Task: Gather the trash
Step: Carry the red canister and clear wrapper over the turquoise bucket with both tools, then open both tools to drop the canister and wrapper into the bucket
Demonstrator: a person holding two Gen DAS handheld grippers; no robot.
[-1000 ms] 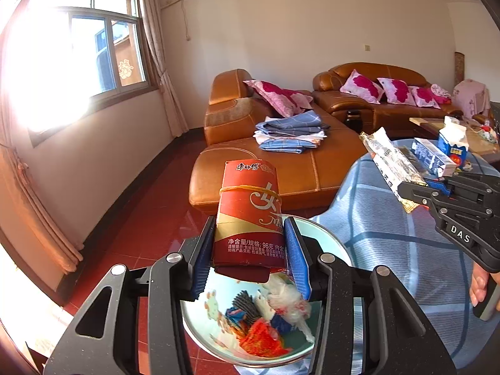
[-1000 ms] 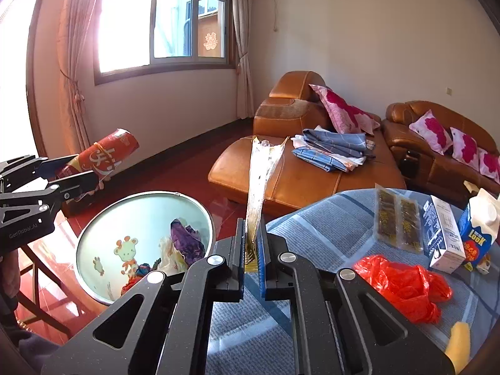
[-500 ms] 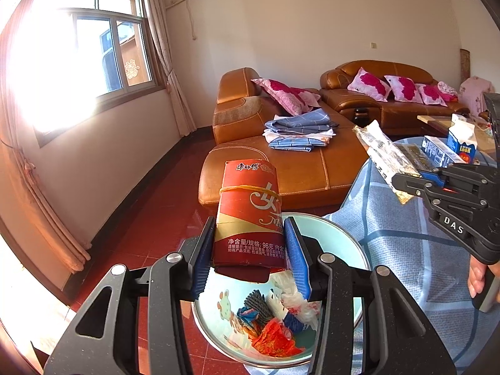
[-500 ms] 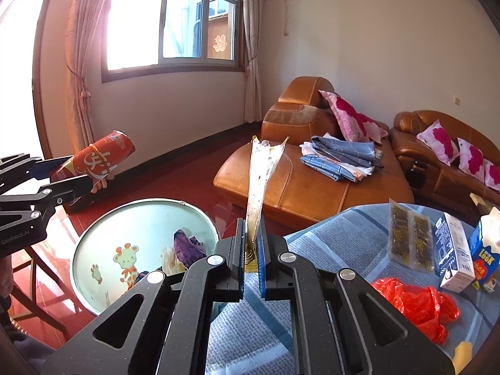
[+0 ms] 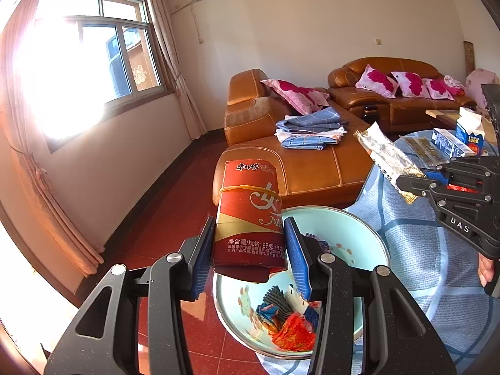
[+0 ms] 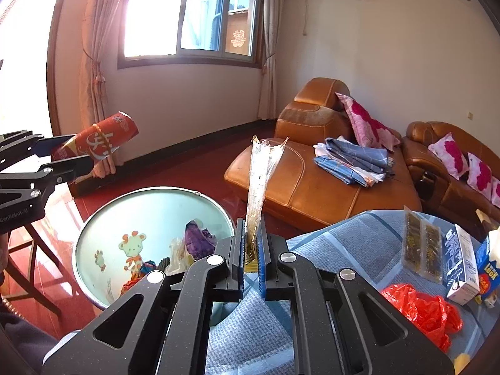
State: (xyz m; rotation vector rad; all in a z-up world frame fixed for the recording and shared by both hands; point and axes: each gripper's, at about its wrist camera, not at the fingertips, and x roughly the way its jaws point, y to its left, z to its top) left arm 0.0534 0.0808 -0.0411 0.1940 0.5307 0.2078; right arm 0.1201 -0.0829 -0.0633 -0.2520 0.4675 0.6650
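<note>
My left gripper is shut on a red paper cup and holds it over the far rim of a light blue trash bin with a giraffe print. The bin holds several scraps. My right gripper is shut on a clear, gold-edged plastic wrapper that stands upright, just right of the bin. The right gripper also shows in the left wrist view, and the left gripper with the cup shows in the right wrist view.
A table with a blue checked cloth carries a red plastic bag, a flat clear packet, a slim carton and a milk carton. A brown leather sofa with folded cloths stands behind. A wooden chair is at left.
Both grippers have shifted a little left with their loads, and the bin now sits further right in the left wrist view. Both grips are unchanged.
</note>
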